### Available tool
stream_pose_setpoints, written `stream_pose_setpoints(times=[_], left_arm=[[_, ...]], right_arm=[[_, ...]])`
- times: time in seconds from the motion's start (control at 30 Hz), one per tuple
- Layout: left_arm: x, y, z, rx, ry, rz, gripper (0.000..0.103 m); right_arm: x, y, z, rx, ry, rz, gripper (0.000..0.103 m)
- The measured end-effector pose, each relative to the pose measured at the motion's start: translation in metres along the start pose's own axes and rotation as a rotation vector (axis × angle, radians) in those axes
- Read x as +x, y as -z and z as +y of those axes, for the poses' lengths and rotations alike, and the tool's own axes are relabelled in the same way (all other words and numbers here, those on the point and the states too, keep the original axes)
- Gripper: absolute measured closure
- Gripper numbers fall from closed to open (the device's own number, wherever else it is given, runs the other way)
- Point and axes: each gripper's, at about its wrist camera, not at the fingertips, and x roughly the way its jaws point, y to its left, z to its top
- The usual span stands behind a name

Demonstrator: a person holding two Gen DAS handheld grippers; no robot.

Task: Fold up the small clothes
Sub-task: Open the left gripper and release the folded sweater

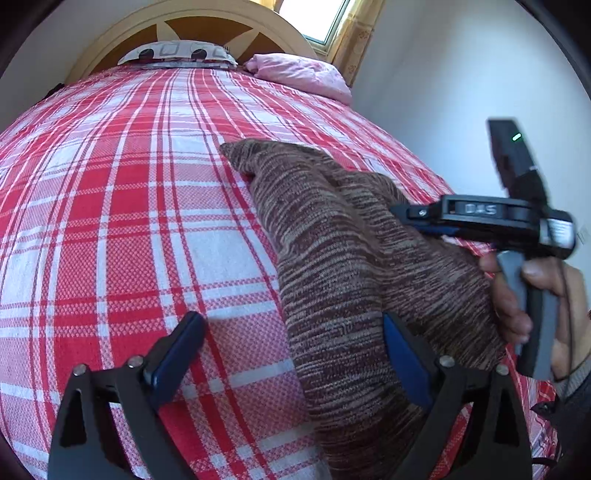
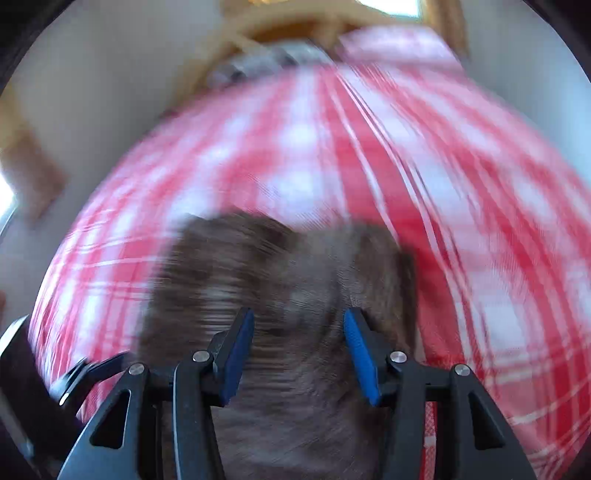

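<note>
On the bed (image 1: pixel 110 221), spread with a red-and-white plaid cover of coarse woven cloth, lies a brown knitted garment (image 1: pixel 332 266), marled in dark brown and beige with fine cross-streaks. It is folded into a long, narrow, softly rounded shape with a lengthwise crease down its middle. Its long axis runs from the near edge of the bed, by the camera, up and away toward the headboard (image 1: pixel 207 26), leaning slightly left in the left wrist view, and it tapers to a blunt point at its far end. The left gripper (image 1: pixel 291 354) stands with its jaws spread wide; its blue ribbed pads (image 1: pixel 177 354) hold nothing, one over bare plaid and the other just at the garment's near right side, whether touching it I cannot tell. The right gripper (image 2: pixel 299 354), black with blue pads, hangs over the garment with its jaws about half apart and nothing pinched between them; that view is heavily blurred. In the left wrist view the right gripper (image 1: pixel 410 218) shows at the garment's right edge, a person's hand (image 1: pixel 517 295) wrapped round its grey handle. At the head of the bed sit a patterned pillow (image 1: pixel 177 51) and a pink pillow (image 1: pixel 303 74), before a curved cream and brown wooden headboard.
</note>
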Motion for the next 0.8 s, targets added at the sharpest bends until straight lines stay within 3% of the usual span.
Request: stream_pose_setpoints(times=[0.13, 0.27, 0.37, 0.5, 0.63, 0.7, 0.8], left_arm=[[0.000, 0.003, -0.003, 0.014, -0.008, 0.001, 0.001], [0.002, 0.003, -0.005, 0.040, -0.036, 0.010, 0.000], [0.003, 0.003, -0.006, 0.047, -0.045, 0.012, 0.000], [0.001, 0.005, -0.004, 0.047, -0.044, 0.013, 0.000], [0.000, 0.006, -0.006, 0.049, -0.048, 0.014, 0.000], [0.001, 0.006, -0.005, 0.052, -0.048, 0.015, 0.000], [0.002, 0.006, -0.007, 0.064, -0.055, 0.018, 0.000]], right_arm=[[-0.001, 0.009, -0.032, 0.062, 0.019, -0.020, 0.052], [-0.009, 0.016, -0.034, 0.042, 0.040, -0.029, 0.052], [-0.026, 0.018, -0.024, 0.029, 0.086, -0.089, 0.051], [-0.054, 0.033, 0.005, -0.063, 0.001, -0.173, 0.051], [-0.049, 0.055, 0.022, -0.172, -0.015, -0.127, 0.051], [-0.040, 0.065, 0.011, -0.158, 0.034, -0.096, 0.051], [-0.041, 0.075, -0.006, -0.123, 0.002, -0.104, 0.051]])
